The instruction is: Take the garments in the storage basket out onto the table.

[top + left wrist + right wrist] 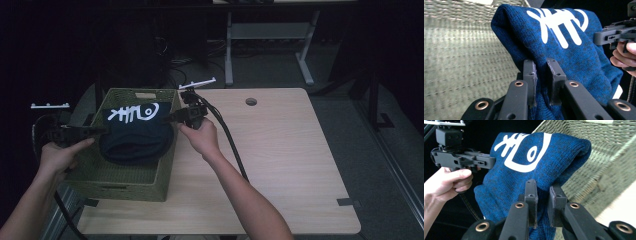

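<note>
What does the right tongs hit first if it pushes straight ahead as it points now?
Little travel left: the right tongs is already shut on the blue knit garment. Past that fold, probably the left tongs across the wicker basket, though depth is unclear.

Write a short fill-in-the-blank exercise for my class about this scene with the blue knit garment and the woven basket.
1. The blue knit garment hangs over a woven green ____.
2. The print on the garment is ____ in colour.
3. The left gripper and the right gripper each have their fingers ____ on the garment.

Missing words: basket; white; shut
</note>
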Motion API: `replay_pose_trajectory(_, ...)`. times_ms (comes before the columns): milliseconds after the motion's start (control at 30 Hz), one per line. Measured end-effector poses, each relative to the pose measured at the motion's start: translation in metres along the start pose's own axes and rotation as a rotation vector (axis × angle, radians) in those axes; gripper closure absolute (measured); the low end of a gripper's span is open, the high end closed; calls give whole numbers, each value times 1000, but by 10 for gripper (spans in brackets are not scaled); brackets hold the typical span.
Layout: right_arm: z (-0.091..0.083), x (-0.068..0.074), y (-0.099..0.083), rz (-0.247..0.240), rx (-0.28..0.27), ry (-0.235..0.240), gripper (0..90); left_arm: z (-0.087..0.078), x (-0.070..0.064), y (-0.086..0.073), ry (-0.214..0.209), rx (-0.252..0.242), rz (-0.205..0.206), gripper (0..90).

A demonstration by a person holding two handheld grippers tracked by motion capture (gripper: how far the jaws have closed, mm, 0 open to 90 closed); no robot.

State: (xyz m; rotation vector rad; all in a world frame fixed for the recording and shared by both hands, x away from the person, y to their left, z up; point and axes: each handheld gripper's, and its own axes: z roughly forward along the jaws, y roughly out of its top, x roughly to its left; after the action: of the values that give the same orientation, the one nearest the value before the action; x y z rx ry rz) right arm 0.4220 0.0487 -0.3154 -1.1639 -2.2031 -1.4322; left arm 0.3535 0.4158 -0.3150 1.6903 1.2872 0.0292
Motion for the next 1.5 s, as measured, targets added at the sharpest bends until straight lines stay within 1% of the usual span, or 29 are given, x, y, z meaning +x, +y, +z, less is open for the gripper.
replay_pose_trajectory(200, 20, 3, 2, 1, 13, 12, 792, -8, 16, -3, 17, 0, -14, 798)
replay_pose_trajectory(300, 29, 3, 1, 6, 15, 17, 792, -11, 22, -5, 28, 2, -9, 798)
replay_pose_trajectory(500, 47, -3, -1, 27, 25, 17, 792, -10, 33, -8, 55, 25, -21, 798)
replay_pose_trajectory(733, 57, -8, -4, 28, 41, 1, 790, -7, 39, -10, 75, 44, -26, 797)
replay_pose_trajectory(833, 61, -9, -5, 27, 45, -4, 789, -6, 41, -11, 83, 45, -31, 795)
replay_pose_trajectory(933, 64, -11, -6, 24, 54, -15, 787, -4, 44, -11, 97, 60, -35, 795)
replay_pose_trajectory(967, 67, -11, -6, 26, 57, -25, 787, -3, 44, -12, 102, 67, -31, 795)
replay_pose_trajectory(1033, 68, -11, -7, 23, 61, -27, 787, -1, 45, -13, 115, 78, -30, 795)
replay_pose_trajectory(1200, 73, -13, -8, 18, 75, -45, 786, 3, 49, -14, 128, 89, -40, 792)
replay_pose_trajectory(1233, 74, -12, -9, 16, 78, -57, 785, 4, 50, -14, 130, 92, -39, 793)
replay_pose_trajectory(1333, 75, -13, -9, 14, 82, -64, 786, 7, 51, -14, 138, 95, -39, 794)
replay_pose_trajectory(1367, 77, -14, -9, 20, 83, -73, 786, 7, 51, -14, 138, 96, -43, 794)
replay_pose_trajectory(1500, 80, -15, -9, 14, 90, -85, 783, 10, 53, -13, 156, 108, -44, 793)
